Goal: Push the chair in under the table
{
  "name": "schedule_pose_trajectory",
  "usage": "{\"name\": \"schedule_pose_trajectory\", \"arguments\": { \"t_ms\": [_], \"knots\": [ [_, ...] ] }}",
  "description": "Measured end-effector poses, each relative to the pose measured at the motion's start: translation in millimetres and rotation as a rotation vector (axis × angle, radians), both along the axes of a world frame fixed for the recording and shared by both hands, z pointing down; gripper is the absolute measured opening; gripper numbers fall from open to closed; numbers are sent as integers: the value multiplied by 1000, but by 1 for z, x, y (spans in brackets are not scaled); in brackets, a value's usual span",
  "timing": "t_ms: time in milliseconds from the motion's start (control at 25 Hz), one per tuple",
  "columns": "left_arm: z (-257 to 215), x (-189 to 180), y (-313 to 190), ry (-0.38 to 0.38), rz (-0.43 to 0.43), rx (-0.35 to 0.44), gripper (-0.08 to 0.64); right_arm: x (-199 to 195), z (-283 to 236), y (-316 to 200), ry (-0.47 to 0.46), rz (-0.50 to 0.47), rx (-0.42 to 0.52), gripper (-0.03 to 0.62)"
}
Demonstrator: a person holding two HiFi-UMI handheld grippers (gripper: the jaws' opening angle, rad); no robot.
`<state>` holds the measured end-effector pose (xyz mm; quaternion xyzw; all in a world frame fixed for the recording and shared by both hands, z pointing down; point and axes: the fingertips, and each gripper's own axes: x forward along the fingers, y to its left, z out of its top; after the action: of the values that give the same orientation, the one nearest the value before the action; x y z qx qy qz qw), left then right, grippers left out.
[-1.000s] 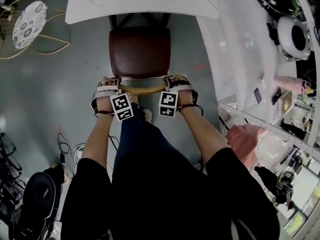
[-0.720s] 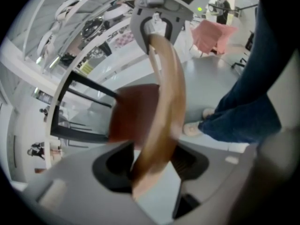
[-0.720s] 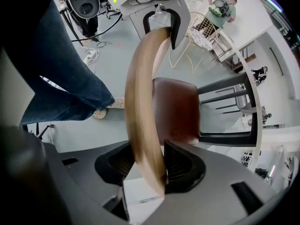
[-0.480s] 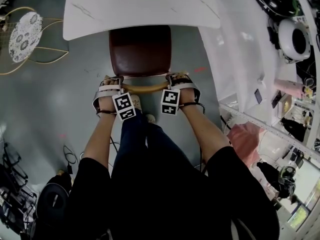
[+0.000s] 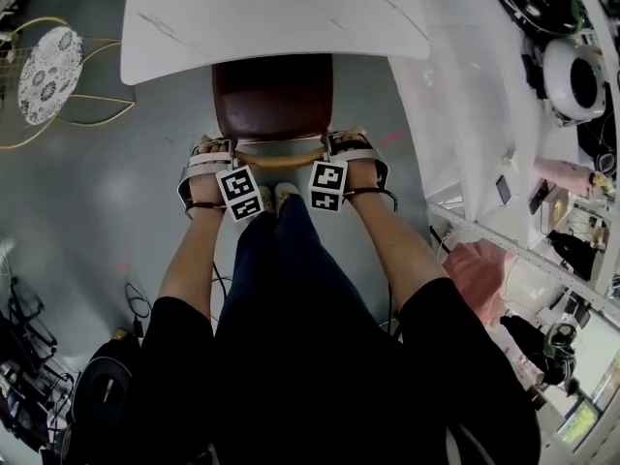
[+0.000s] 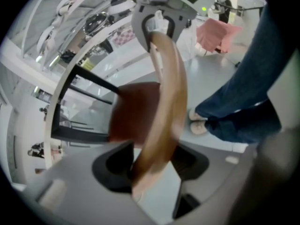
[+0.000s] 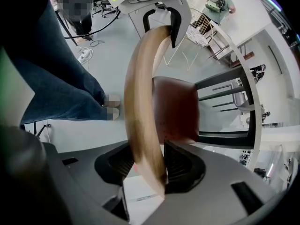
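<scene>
The chair has a dark red seat (image 5: pixel 272 95) and a curved wooden backrest (image 5: pixel 279 155). Its front half lies under the white marble table (image 5: pixel 271 13). My left gripper (image 5: pixel 215 153) is shut on the backrest's left end, and my right gripper (image 5: pixel 341 148) is shut on its right end. In the left gripper view the backrest (image 6: pixel 164 88) runs up from between the left gripper's (image 6: pixel 150 161) pads to the other gripper. The right gripper view shows the backrest (image 7: pixel 140 102) clamped in the right gripper (image 7: pixel 150 165), with the seat (image 7: pixel 176 107) beyond.
A gold wire side table (image 5: pixel 44 61) stands on the grey floor at the left. A white counter (image 5: pixel 484 95) with appliances runs along the right. The person's feet (image 5: pixel 271 197) are just behind the chair. Cables (image 5: pixel 136 298) lie at the lower left.
Both grippers have moved toward the table with the backrest in them. The chair has slid further under the tabletop, which now covers more of the seat. The person stepped after it.
</scene>
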<state>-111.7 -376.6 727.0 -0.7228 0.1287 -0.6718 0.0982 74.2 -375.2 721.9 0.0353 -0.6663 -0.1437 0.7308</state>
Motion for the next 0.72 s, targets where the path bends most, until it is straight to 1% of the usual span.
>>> {"name": "schedule_pose_trajectory", "arguments": {
  "t_ms": [160,280,440,600,720],
  "knots": [
    [1,2,-2,-14,-14,-11,239,2,-1,-4,-2,-11,-10,179],
    [1,1,-3,-8,-16,-16,241,0,0,-6,-26,21,-6,181],
    [-1,4,-1,31,-16,-4,244,5,-4,-5,-54,73,-9,196],
    [-10,8,14,87,-43,-37,258,11,-17,7,-75,77,10,199],
    [-25,13,15,127,-52,-4,253,17,-34,6,-121,104,53,199]
  ]
}}
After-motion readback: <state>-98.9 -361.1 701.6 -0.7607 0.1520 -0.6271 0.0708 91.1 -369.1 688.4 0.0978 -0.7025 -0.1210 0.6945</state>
